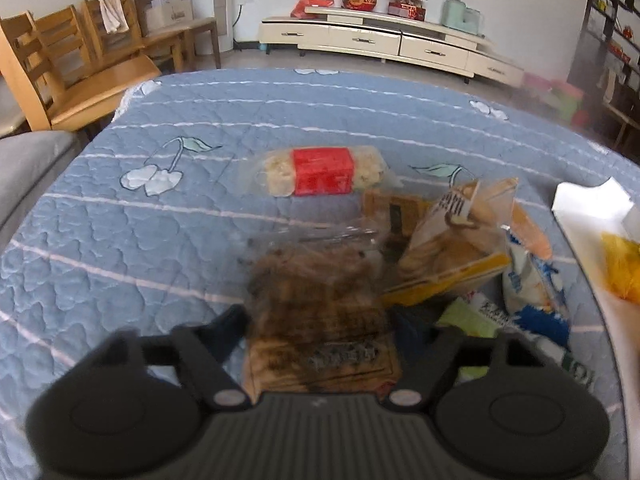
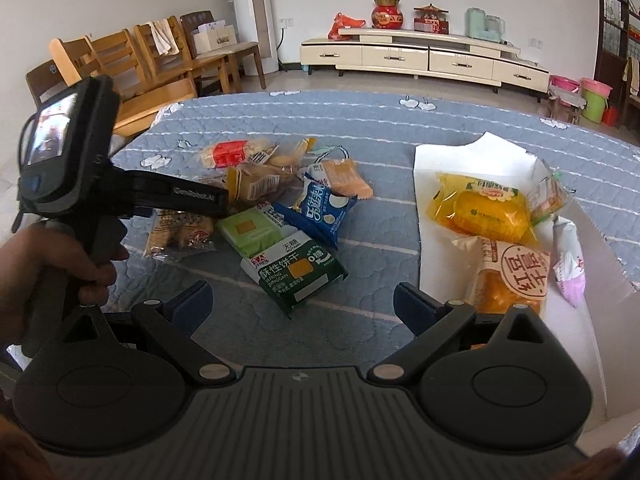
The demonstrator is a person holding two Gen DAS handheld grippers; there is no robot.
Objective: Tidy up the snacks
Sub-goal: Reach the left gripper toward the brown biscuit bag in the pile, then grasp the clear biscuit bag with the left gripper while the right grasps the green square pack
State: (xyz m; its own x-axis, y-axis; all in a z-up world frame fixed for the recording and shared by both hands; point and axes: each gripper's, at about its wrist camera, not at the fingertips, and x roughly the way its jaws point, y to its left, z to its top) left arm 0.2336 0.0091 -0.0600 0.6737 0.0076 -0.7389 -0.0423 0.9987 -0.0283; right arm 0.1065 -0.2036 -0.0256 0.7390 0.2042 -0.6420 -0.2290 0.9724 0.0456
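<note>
Right wrist view, left edge: a hand (image 2: 48, 276) holds the left tool (image 1: 322, 320), whose side bears white lettering that appears to read "GenRobot.AI". Its fingers stand on either side of a clear packet of brown snack (image 1: 320, 300). The picture is blurred there, so I cannot tell whether the pads press on it. The packet's label is smeared and unreadable. It lies on the surface at the left end of the snack pile, with its long axis running away from the left wrist camera, in line with the fingers. Further right in the pile are a red-banded packet (image 2: 230, 153), a light green packet (image 2: 250, 232) and a dark green packet (image 2: 300, 274) printed "酥性饼干", "SUXING BINGGAN" and "无糖". A blue packet (image 2: 320, 214) and an orange packet (image 2: 344, 178) follow. The right tool (image 2: 302, 296) hangs low centre with its fingers wide apart and nothing gripped. Right of it, a white box (image 2: 448, 168) holds a yellow packet (image 2: 488, 210) and a packet marked "红豆" (image 2: 516, 276). The surface is covered by a blue quilted cloth (image 2: 380, 132) with a cherry motif. In the room behind, wooden chairs (image 2: 120, 64) stand at upper left, a cream low cabinet (image 2: 420, 58) with a red jar (image 2: 387, 12) at upper centre, and pink and green buckets (image 2: 596, 98) at right.
</note>
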